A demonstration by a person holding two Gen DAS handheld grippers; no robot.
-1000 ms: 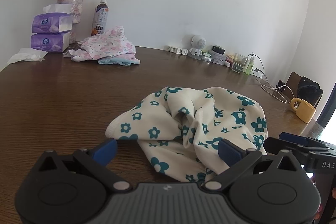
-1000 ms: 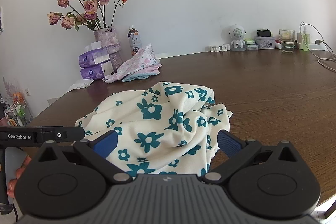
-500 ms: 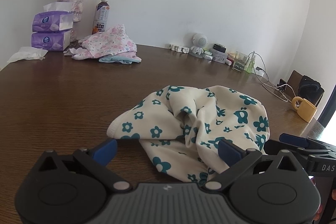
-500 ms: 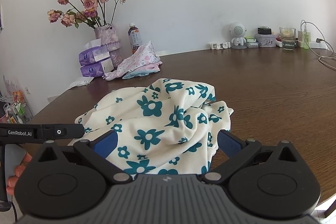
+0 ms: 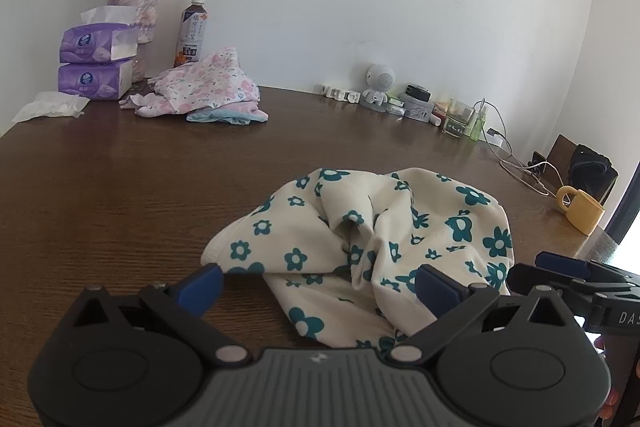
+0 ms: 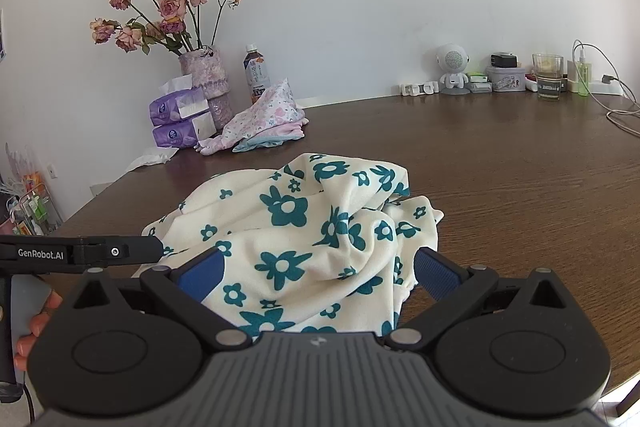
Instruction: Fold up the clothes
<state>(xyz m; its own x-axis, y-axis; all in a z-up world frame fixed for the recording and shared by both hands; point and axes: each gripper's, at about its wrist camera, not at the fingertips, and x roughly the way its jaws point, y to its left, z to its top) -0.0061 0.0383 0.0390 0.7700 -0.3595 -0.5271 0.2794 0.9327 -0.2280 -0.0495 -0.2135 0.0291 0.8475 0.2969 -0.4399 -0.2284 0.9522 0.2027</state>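
Note:
A crumpled cream garment with teal flowers (image 5: pixel 372 243) (image 6: pixel 304 227) lies bunched on the brown wooden table (image 5: pixel 120 195). My left gripper (image 5: pixel 318 287) is open just in front of the garment's near edge, its blue pads wide apart. My right gripper (image 6: pixel 318 277) is also open, the cloth heaped between and beyond its pads without being pinched. The right gripper's body (image 5: pixel 576 279) shows at the right edge of the left wrist view. In the right wrist view the left gripper's body (image 6: pixel 80 253) reaches in from the left with a hand (image 6: pixel 36 327) under it.
A pile of pink floral clothes (image 5: pixel 204 91) sits at the far left, by tissue packs (image 5: pixel 96 61), a vase of roses (image 5: pixel 134 7) and a bottle (image 5: pixel 191 31). Small gadgets, a glass (image 5: pixel 458 117) and cables line the back wall. A yellow mug (image 5: pixel 580 209) stands at right.
Both grippers have drifted slightly nearer to the garment, which sits a bit lower in the views. The jaws remain wide and the cloth has not moved.

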